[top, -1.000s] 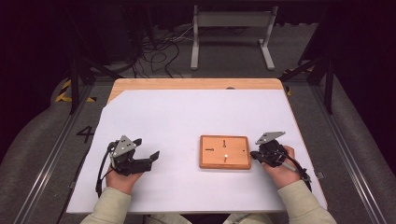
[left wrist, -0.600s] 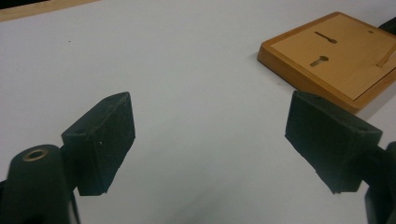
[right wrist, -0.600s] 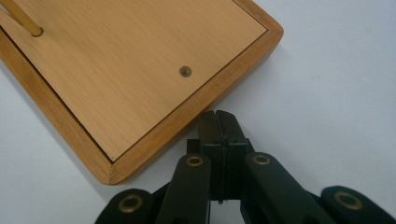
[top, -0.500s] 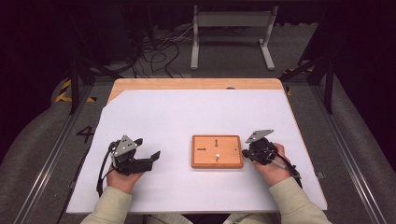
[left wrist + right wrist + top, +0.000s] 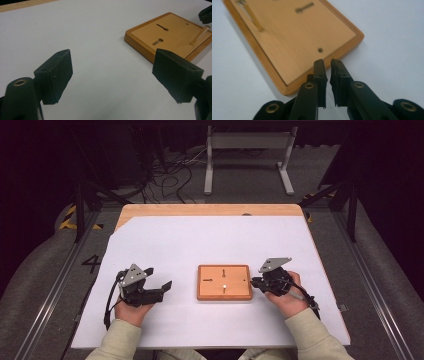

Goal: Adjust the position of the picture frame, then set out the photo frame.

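Observation:
A flat wooden board (image 5: 224,282) with keyhole-shaped slots lies on the white sheet, near the front middle. A thin wooden peg (image 5: 198,36) stands or leans in it, also seen as the peg (image 5: 253,17) in the right gripper view. My right gripper (image 5: 254,281) is shut with nothing between its jaws, and its tips (image 5: 328,66) are against the board's (image 5: 294,37) right edge. My left gripper (image 5: 159,278) rests on the sheet left of the board, a short gap away. In its own view the left gripper (image 5: 112,72) is wide open and empty, facing the board (image 5: 175,32).
The white sheet (image 5: 210,235) covers a wooden table (image 5: 210,210) whose far edge shows bare. Beyond it on the dark floor stand a grey metal frame (image 5: 247,150) and loose cables (image 5: 170,175). Rails run along both sides of the table.
The board has slid leftward across the sheet, with the shut right gripper following at its right edge. The left gripper has stayed in place, open.

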A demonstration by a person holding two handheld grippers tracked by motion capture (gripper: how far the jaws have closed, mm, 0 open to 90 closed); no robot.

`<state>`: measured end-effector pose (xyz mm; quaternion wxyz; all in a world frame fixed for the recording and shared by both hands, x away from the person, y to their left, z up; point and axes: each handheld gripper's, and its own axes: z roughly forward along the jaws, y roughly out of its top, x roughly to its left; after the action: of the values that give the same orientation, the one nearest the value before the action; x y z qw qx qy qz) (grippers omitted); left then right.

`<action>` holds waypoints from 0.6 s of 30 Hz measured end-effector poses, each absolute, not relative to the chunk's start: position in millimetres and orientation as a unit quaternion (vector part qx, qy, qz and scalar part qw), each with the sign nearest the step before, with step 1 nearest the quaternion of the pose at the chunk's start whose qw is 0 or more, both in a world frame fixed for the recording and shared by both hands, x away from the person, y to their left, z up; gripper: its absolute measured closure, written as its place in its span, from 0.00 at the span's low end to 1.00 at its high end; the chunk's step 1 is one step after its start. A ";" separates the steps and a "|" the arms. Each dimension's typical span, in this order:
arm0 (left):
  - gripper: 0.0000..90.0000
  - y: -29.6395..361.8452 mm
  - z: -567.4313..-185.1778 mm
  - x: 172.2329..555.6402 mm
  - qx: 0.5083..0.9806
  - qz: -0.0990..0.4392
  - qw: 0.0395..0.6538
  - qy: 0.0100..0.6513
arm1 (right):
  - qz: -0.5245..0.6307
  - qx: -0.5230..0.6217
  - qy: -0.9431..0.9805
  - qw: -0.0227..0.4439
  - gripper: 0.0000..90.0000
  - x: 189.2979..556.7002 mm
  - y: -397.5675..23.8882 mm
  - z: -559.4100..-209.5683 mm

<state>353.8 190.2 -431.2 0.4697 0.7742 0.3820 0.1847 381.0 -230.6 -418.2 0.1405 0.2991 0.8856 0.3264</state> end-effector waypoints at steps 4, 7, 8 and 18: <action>0.19 188.1 -429.8 354.3 0.776 0.185 0.470 0.378 | 0.360 0.277 0.881 0.134 0.83 374.0 -229.3 -404.1; 0.19 186.8 -428.3 354.2 0.776 0.180 0.472 0.377 | 0.368 0.251 0.885 0.138 0.80 369.9 -224.0 -396.7; 0.19 186.7 -427.4 354.2 0.777 0.176 0.472 0.378 | 0.368 0.246 0.886 0.135 0.79 368.7 -221.7 -395.2; 0.17 183.2 -419.9 353.6 0.779 0.185 0.470 0.372 | 0.384 0.202 0.893 0.116 0.66 368.4 -193.8 -391.5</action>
<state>353.6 183.2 -419.9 0.4697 0.7790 0.3720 0.1848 368.4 -193.8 -391.5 0.1159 0.2017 0.8934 0.3843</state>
